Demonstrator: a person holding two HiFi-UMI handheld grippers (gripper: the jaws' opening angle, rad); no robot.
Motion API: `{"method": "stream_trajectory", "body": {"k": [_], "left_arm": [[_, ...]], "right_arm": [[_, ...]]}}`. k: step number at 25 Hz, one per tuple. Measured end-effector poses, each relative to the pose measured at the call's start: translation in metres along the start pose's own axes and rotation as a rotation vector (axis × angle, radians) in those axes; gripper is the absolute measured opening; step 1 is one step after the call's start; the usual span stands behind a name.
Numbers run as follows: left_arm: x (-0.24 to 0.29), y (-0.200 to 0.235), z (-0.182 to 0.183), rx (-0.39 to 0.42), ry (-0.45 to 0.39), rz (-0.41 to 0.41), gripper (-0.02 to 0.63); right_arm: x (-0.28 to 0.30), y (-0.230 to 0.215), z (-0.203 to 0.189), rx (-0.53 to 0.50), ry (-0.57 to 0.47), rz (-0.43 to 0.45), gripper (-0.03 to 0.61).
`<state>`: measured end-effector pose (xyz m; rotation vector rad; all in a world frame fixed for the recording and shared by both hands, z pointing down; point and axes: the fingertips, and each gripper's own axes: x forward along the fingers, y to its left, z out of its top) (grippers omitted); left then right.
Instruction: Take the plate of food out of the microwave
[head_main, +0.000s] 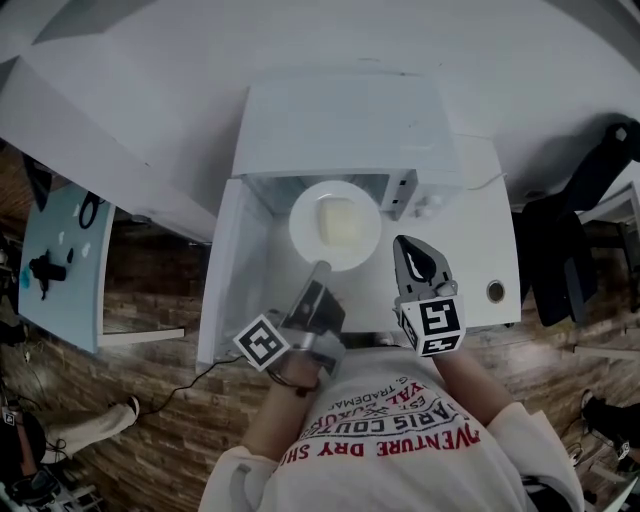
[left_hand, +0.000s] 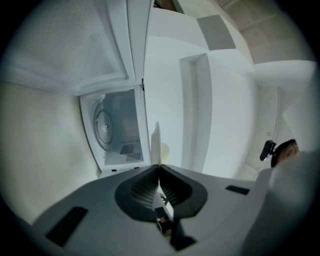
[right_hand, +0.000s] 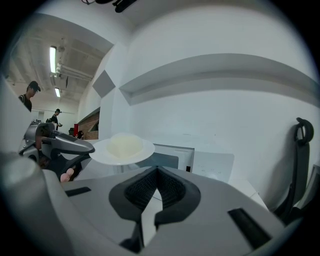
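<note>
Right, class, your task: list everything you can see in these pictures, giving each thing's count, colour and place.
microwave: one, white, on the table
door: one, white, swung open at the microwave's left
turntable: one, clear, inside the microwave
plate: one, white, held in front of the opening
food: one mound, pale yellow, on the plate
table: one, white, under the microwave
black object: one, maybe a chair, right of the table
shirt: one, white with red print, on the person
left gripper: one, grey, shut on the plate's near rim
right gripper: one, grey, shut, empty, right of the plate
</note>
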<state>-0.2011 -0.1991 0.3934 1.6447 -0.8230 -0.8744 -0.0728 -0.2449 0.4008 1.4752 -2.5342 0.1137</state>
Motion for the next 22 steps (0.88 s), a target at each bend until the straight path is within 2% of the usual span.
{"method": "stream_trajectory", "body": {"k": [22], "left_arm": [[0.0008, -0.0012, -0.0007, -0.027, -0.014, -0.020, 0.014]], "right_arm": [[-0.0005, 0.0021, 0.0018, -0.020, 0.004, 0.017, 0.003]]}}
